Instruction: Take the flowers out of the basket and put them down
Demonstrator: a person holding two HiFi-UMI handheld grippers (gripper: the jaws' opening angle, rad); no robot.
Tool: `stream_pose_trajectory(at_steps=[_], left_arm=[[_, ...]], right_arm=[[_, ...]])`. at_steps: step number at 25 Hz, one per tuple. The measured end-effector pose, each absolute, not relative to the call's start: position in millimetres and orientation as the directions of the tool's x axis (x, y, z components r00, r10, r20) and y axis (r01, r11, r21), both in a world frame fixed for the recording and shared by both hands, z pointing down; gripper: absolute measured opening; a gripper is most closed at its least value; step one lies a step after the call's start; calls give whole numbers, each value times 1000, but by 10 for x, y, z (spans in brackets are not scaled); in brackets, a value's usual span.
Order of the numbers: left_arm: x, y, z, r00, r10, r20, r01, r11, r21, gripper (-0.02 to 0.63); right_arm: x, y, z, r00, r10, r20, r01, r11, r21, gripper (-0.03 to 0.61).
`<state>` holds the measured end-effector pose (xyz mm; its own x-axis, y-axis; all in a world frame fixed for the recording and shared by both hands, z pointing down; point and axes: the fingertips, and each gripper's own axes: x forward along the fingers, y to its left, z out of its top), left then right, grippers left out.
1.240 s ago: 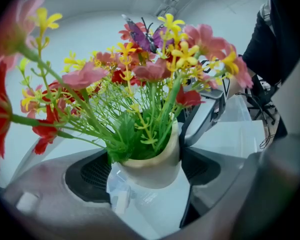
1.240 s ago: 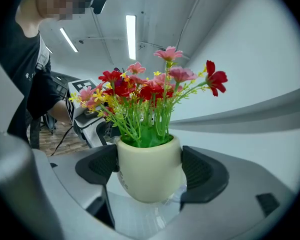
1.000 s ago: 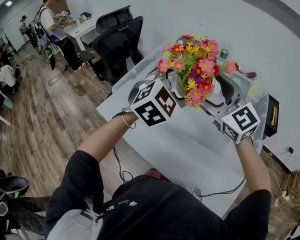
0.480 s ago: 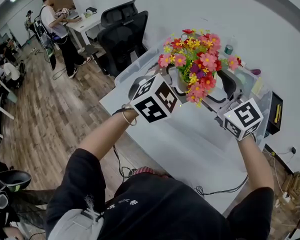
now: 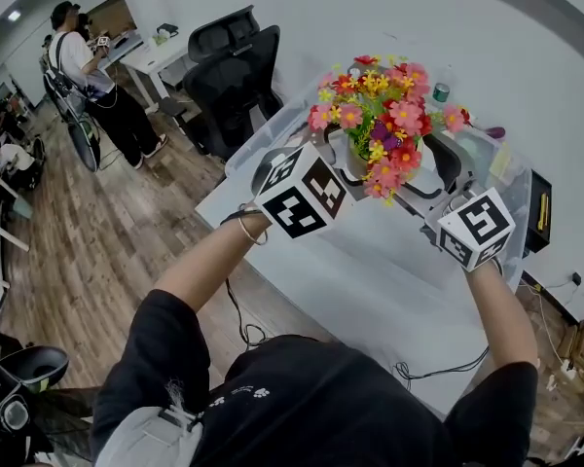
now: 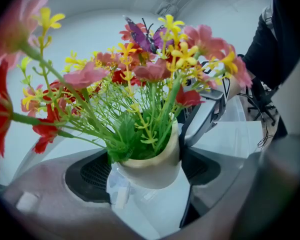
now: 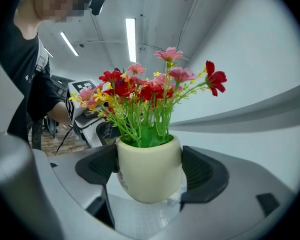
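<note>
Right gripper view: flower pot [image 7: 150, 176] upright, blooms up; left gripper [image 6: 145, 171], right gripper [image 7: 149, 166] fingers clamp it

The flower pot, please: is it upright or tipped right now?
Upright: the flower pot sits level between the pads of the right gripper, rim uppermost, stems rising.

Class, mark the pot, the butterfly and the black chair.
pot [image 7: 149, 169], right gripper view, its cream front wall.
butterfly [image 6: 139, 35], left gripper view, its purple wing.
black chair [image 5: 236, 81], head view, its backrest.
</note>
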<state>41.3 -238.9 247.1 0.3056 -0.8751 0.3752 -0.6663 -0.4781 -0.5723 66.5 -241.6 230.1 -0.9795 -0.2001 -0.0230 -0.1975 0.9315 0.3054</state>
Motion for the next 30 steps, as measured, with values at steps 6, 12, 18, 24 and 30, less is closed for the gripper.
stream_pose_trajectory(at_steps=[6,12,18,24,30], left_arm=[[347,-2327,2445,326,-870,370,-663,-489,-567,442],[185,-2315,2461,334,-868,366,-661,-493,-566,442],[156,-2227,2432,335,-870,362,-659,-491,-569,442],[-32,-2174,2441,332,-870,363,-666,-489,-563,442],[-155,-2122,2454,324,-875,361,-675,-481,-559,442]], right_arm=[[597,-2348,2271,-975,-222,-18,-217,926,309,408],[435,-2333,2288,-972,-233,-12,-225,923,313,408],[406,-2244,2260,-972,-233,-18,-226,922,314,408],[217,-2193,2267,-974,-228,-11,-219,923,315,408],[93,-2140,2274,-976,-217,-9,-208,925,318,408]])
